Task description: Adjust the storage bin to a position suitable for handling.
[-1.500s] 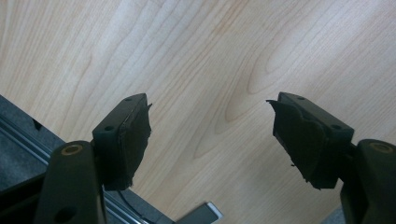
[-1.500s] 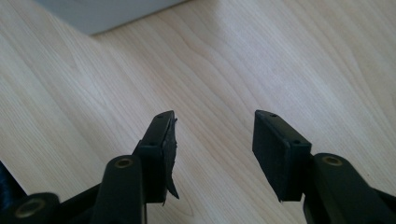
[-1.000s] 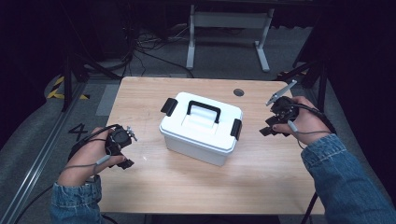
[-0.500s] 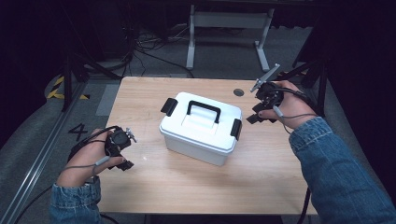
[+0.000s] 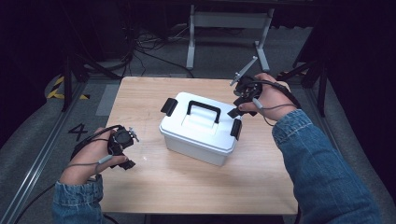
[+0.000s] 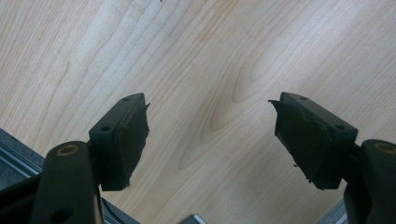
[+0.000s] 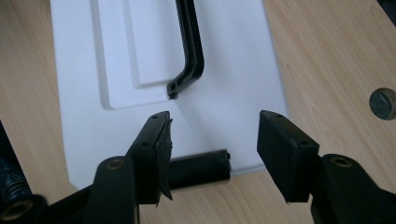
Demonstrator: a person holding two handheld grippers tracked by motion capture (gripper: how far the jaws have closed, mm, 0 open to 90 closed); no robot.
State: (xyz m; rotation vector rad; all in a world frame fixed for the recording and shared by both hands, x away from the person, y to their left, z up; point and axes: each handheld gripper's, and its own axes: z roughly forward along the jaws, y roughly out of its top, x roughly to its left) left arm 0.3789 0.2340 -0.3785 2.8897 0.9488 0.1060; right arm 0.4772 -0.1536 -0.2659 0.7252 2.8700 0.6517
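A white lidded box (image 5: pixel 198 133) with a black handle (image 5: pixel 203 111) and a black latch at each end stands in the middle of the wooden table (image 5: pixel 187 186). My right gripper (image 5: pixel 237 106) hovers at the box's far right corner, just above its right latch (image 5: pixel 236 129). In the right gripper view, my right gripper (image 7: pixel 215 119) is open and looks down on the lid (image 7: pixel 229 84), the handle (image 7: pixel 191 51) and the latch (image 7: pixel 198 170); its jaws have just been opening and nothing is between them. My left gripper (image 5: pixel 131 150) rests near the table's left edge, apart from the box. In the left gripper view it (image 6: pixel 210 100) stands open over bare wood.
A small round metal disc (image 7: pixel 383 103) is set in the tabletop beside the box. A grey metal stand (image 5: pixel 229 18) and several cables lie on the floor beyond the far edge. A rail and a floor mark "4" (image 5: pixel 77 132) run along the left side.
My right hand has moved from the table's right side toward the far edge and inward to the box's right end. The left hand has kept still.
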